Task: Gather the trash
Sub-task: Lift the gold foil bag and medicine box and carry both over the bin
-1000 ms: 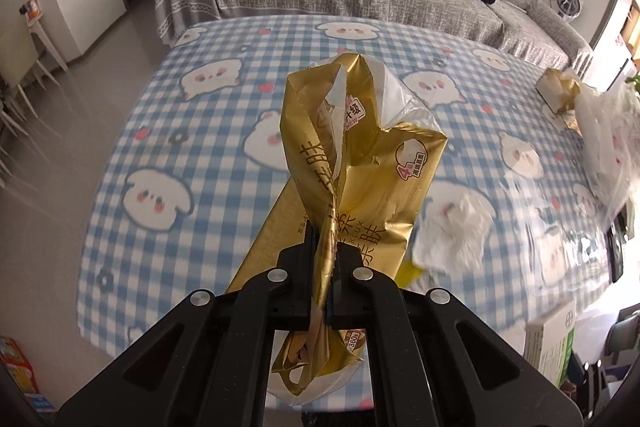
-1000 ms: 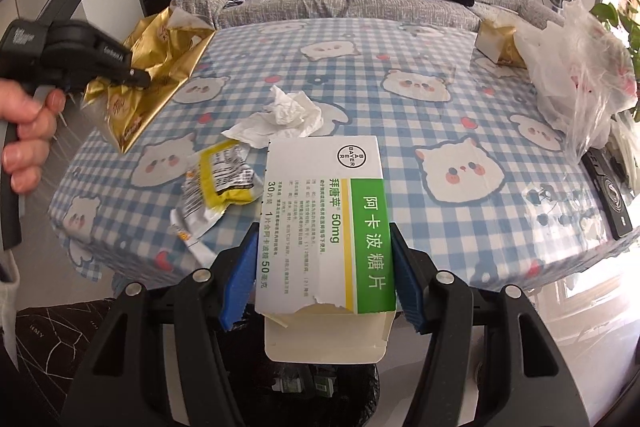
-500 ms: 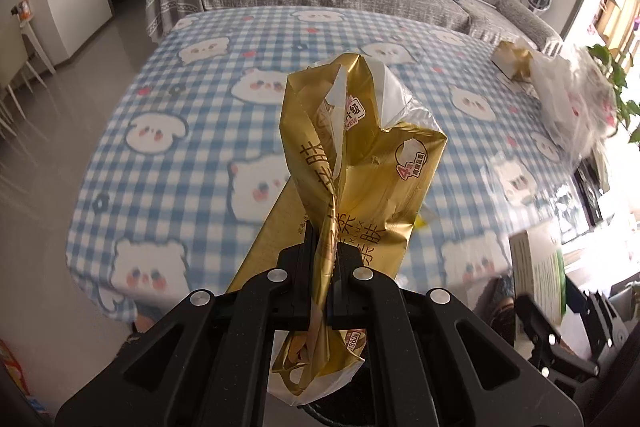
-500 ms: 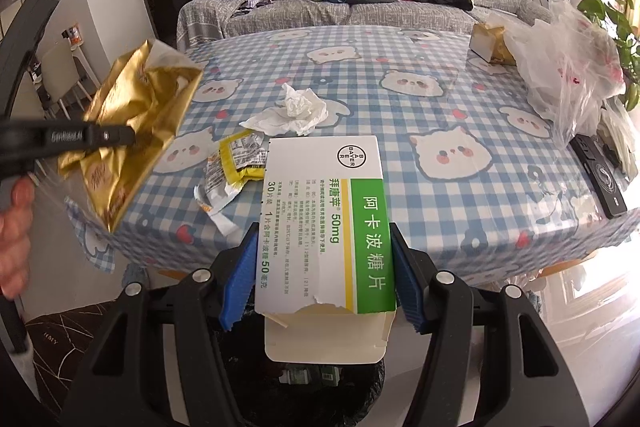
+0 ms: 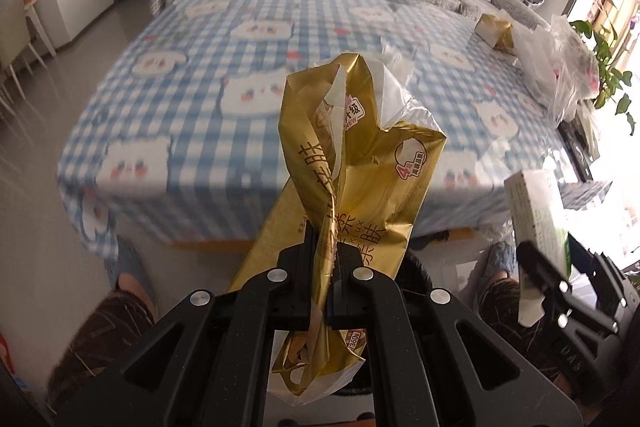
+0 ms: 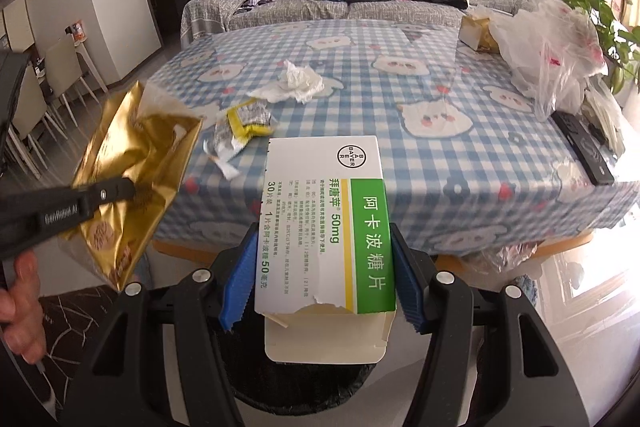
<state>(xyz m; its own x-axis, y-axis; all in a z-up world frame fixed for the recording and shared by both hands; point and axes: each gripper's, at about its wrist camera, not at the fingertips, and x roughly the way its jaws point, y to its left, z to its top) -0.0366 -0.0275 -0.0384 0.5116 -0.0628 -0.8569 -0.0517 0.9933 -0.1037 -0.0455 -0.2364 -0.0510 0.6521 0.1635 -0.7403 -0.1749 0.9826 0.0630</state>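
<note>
The left hand-held gripper [image 5: 323, 259] pinched a crumpled gold wrapper [image 5: 360, 163]; the right hand-held gripper [image 6: 320, 291] clamped a white-and-green medicine box [image 6: 326, 223] before the checkered surface [image 6: 400, 99].

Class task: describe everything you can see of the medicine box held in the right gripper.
The medicine box is white cardboard with a green band, a thin yellow stripe, Chinese print and a round Bayer logo. Its near end is torn open, flap hanging. It lies flat, clamped on both sides by the right gripper, off the table's near edge, above a dark bin.
</note>
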